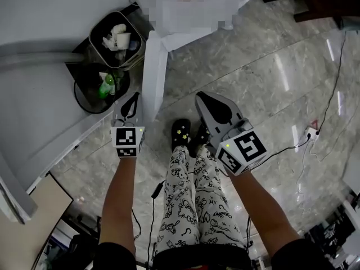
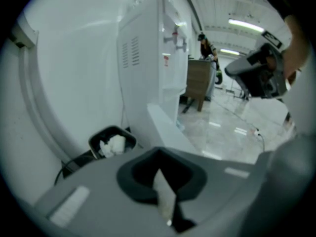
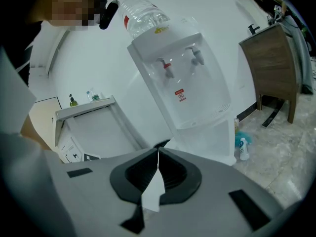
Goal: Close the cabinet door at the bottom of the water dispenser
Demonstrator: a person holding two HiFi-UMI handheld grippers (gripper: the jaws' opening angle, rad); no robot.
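Note:
The white water dispenser point(image 3: 185, 78) carries a clear bottle point(image 3: 143, 16) on top and reaches the head view's upper edge. Its bottom cabinet door point(image 1: 153, 75) stands open, swung out toward me as a narrow white panel; its edge point(image 2: 165, 127) also shows in the left gripper view. My left gripper point(image 1: 133, 97) is shut and empty, just left of the door's free end; whether it touches is unclear. On the other side of the door, my right gripper point(image 1: 203, 98) hovers over the floor, shut and empty, aimed at the dispenser front.
Two black bins point(image 1: 115, 38) point(image 1: 100, 88) with rubbish stand left of the dispenser against a white wall. My shoes point(image 1: 181, 134) are on the marble floor beside the door. A cable and socket point(image 1: 311, 133) lie at right. A wooden cabinet point(image 3: 276, 68) and spray bottle point(image 3: 242, 148) stand right of the dispenser.

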